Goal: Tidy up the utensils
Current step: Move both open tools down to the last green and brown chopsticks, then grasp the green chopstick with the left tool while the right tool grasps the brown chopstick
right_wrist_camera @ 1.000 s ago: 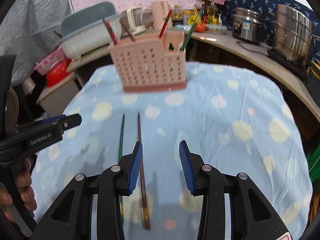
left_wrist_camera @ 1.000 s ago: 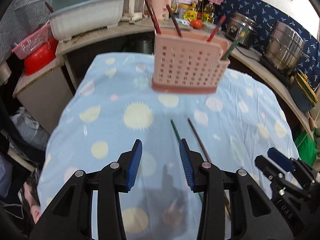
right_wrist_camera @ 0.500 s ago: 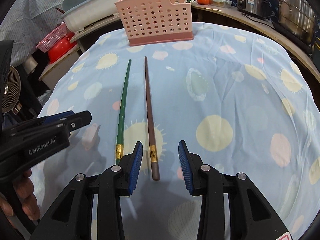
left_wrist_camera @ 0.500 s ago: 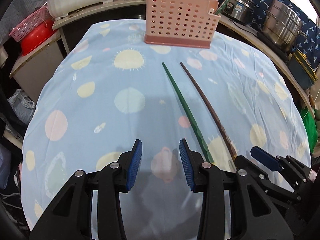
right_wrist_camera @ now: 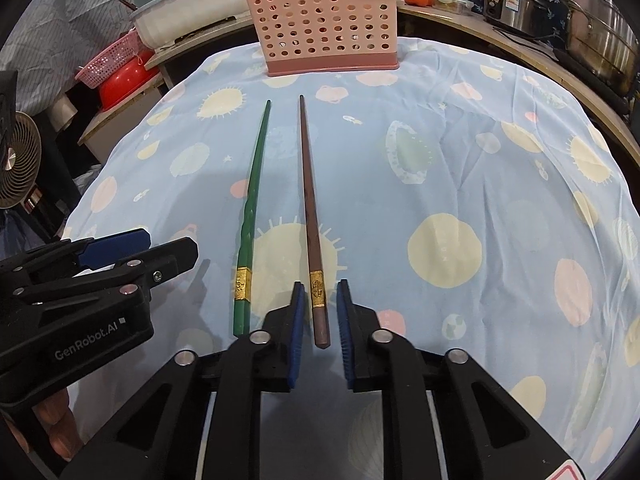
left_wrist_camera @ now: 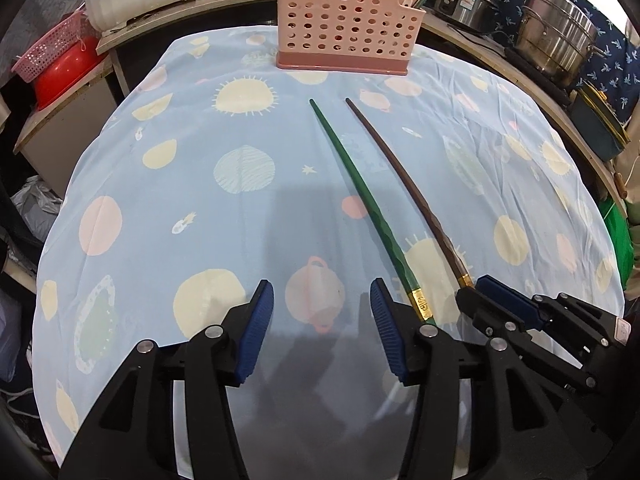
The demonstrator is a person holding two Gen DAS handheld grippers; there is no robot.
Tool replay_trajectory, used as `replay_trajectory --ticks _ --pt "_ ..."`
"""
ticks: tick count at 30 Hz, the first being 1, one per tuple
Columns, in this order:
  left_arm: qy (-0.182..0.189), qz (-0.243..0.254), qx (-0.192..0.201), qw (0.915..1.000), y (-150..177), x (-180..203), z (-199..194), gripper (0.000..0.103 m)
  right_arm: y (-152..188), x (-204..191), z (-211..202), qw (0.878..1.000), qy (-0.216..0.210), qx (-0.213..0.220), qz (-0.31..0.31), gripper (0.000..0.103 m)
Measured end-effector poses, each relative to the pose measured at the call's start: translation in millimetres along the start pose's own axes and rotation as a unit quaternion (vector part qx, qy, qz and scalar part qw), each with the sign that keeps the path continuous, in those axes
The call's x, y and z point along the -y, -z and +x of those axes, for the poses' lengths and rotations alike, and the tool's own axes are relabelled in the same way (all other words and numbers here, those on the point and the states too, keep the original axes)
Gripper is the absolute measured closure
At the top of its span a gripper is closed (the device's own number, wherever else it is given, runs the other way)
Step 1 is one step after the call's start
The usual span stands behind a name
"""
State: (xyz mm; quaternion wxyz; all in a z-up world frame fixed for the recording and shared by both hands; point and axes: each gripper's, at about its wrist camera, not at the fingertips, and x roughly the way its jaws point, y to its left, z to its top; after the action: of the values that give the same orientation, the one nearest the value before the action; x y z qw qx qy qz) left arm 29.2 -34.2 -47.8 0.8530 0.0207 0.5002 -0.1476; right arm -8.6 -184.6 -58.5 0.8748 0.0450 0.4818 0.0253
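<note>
A green chopstick (left_wrist_camera: 360,196) (right_wrist_camera: 251,196) and a brown chopstick (left_wrist_camera: 404,176) (right_wrist_camera: 309,196) lie side by side on the blue patterned tablecloth (left_wrist_camera: 160,200), tips toward a pink perforated utensil holder (left_wrist_camera: 348,20) (right_wrist_camera: 328,28) at the far edge. My right gripper (right_wrist_camera: 318,312) is low over the cloth, its jaws narrowed around the brown chopstick's thick end with small gaps on both sides. My left gripper (left_wrist_camera: 322,308) is open and empty, just left of the green chopstick's gold-banded end. Each gripper shows in the other's view.
The holder holds several other chopsticks. Behind the table a counter carries a white-green basin (right_wrist_camera: 180,16), steel pots (left_wrist_camera: 556,40) and bottles. A red bowl and pink basket (left_wrist_camera: 56,64) sit at left, a small fan (right_wrist_camera: 16,160) further left.
Both grippers moved down and back toward the chopsticks' thick ends. The right jaws narrowed around the brown chopstick's end. The left jaws stayed open.
</note>
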Motion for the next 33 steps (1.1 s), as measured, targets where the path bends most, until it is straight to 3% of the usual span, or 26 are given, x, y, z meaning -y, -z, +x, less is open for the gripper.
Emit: replay_trajectory --ticks 19,28,33 --pt "0.034 0.048 -0.01 0.9982 3 32 5 0.051 11 22 -9 0.999 0.006 0.004 0.037 0.096" --pt "0.028 0.052 -0.019 0.998 6 35 14 0.051 12 20 -9 0.999 0.003 0.004 0.038 0.096" --pt "0.023 0.056 -0.017 0.998 8 34 12 0.056 13 18 -8 0.999 0.002 0.004 0.035 0.096"
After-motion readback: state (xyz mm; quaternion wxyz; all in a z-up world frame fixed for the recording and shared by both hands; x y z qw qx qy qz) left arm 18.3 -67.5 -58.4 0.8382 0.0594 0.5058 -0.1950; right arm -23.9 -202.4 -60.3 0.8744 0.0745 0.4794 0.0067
